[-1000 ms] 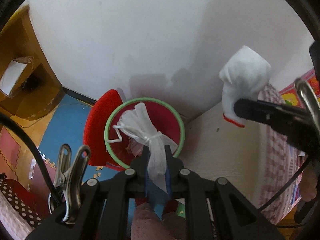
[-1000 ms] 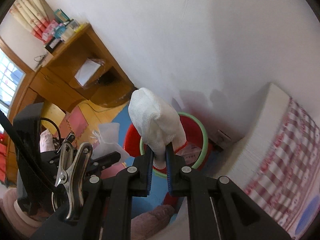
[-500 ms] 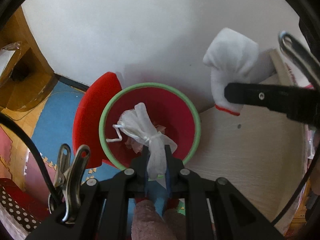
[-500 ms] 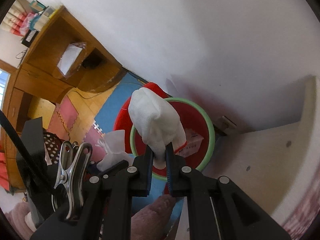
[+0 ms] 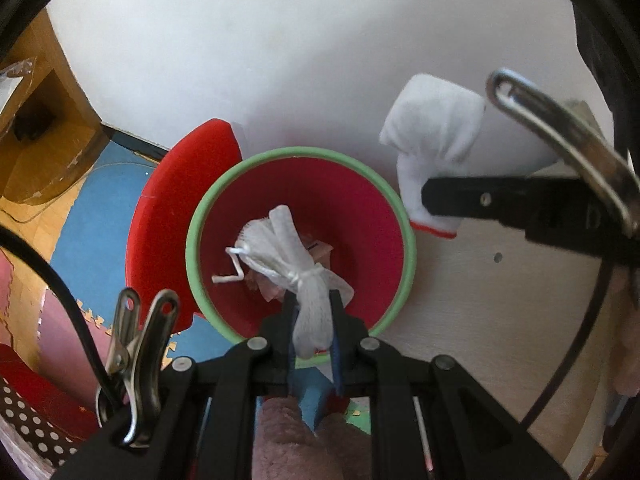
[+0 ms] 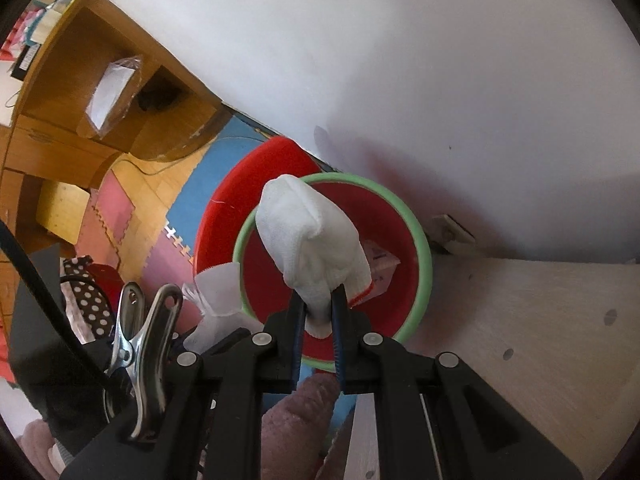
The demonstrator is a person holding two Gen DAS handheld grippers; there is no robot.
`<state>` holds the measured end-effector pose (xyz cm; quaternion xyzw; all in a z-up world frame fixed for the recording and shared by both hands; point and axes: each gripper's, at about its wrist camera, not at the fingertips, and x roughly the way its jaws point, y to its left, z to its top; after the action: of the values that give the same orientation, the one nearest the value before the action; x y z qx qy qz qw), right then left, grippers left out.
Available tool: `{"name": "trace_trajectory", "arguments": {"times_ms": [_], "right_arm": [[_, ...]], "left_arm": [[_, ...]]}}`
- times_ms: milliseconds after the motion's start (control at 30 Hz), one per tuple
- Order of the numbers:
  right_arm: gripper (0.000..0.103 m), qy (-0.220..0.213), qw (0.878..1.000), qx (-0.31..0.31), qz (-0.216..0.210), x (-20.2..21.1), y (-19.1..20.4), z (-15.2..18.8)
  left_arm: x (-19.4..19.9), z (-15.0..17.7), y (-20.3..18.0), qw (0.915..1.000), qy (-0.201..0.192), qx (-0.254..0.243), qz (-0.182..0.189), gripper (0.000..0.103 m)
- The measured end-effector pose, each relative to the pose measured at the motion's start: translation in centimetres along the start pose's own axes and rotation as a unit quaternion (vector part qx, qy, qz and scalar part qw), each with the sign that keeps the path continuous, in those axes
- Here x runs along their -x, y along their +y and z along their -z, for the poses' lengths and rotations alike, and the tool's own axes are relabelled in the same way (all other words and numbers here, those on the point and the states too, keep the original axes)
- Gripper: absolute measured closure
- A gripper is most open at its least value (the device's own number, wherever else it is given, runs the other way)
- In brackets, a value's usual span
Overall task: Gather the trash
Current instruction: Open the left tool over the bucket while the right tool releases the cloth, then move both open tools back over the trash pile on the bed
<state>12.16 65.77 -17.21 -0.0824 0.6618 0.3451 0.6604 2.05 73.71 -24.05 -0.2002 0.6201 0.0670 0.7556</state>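
Left gripper (image 5: 314, 316) fingers clamped on mesh pouch (image 5: 288, 256) over red bin (image 5: 400, 280); right gripper (image 6: 318, 312), at 2 o'clock, clamped on white glove (image 6: 312, 236).

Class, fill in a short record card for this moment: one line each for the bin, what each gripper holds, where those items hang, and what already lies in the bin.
bin: red bin with green rim, open, on the floor by the white wall
left gripper: shut on a white mesh pouch
right gripper: shut on a white knit glove
pouch position: over the bin's opening
glove position: over the bin in the right wrist view
bin contents: crumpled wrappers
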Motion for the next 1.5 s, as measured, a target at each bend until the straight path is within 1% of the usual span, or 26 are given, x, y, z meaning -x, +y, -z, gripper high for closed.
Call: {"name": "trace_trajectory", "arguments": {"times_ms": [100, 267, 367, 433, 700, 1100, 1267, 1500], "right_arm": [[0.090, 0.009, 1.000, -0.007, 0.000, -0.7, -0.4, -0.2], [0.088, 0.013, 1.000, -0.026, 0.005, -1.1, -1.1, -0.3], [0.085, 0.011, 0.999, -0.028, 0.009, -0.8, -1.2, -0.3], [0.084, 0.009, 0.999, -0.032, 0.010, -0.6, -1.4, -0.3], [0.084, 0.000, 0.999, -0.042, 0.001, 0.3, -1.5, -0.1], [0.084, -0.020, 0.999, -0.042, -0.015, 2.3, -1.0, 0.9], [0.084, -0.028, 0.999, -0.042, -0.019, 3.4, -0.8, 1.5], [0.084, -0.054, 0.997, -0.048, -0.033, 6.2, -0.2, 2.6]], "left_arm": [[-0.4, -0.1, 0.1, 1.0000, 0.001, 0.007, 0.002, 0.088], [-0.6, -0.2, -0.2, 0.9999, 0.002, 0.003, -0.010, 0.070], [-0.6, -0.2, -0.2, 0.9999, 0.004, 0.005, -0.007, 0.068], [-0.6, -0.2, -0.1, 1.0000, 0.005, 0.005, -0.007, 0.068], [0.0, -0.1, -0.3, 0.9999, 0.004, -0.001, -0.016, 0.068], [2.3, 0.3, -0.6, 0.9994, -0.007, -0.005, -0.034, 0.068], [3.9, 0.7, -1.0, 0.9994, -0.013, -0.010, -0.031, 0.068], [7.2, 1.2, -1.8, 0.9987, -0.028, -0.026, -0.035, 0.068]]}}
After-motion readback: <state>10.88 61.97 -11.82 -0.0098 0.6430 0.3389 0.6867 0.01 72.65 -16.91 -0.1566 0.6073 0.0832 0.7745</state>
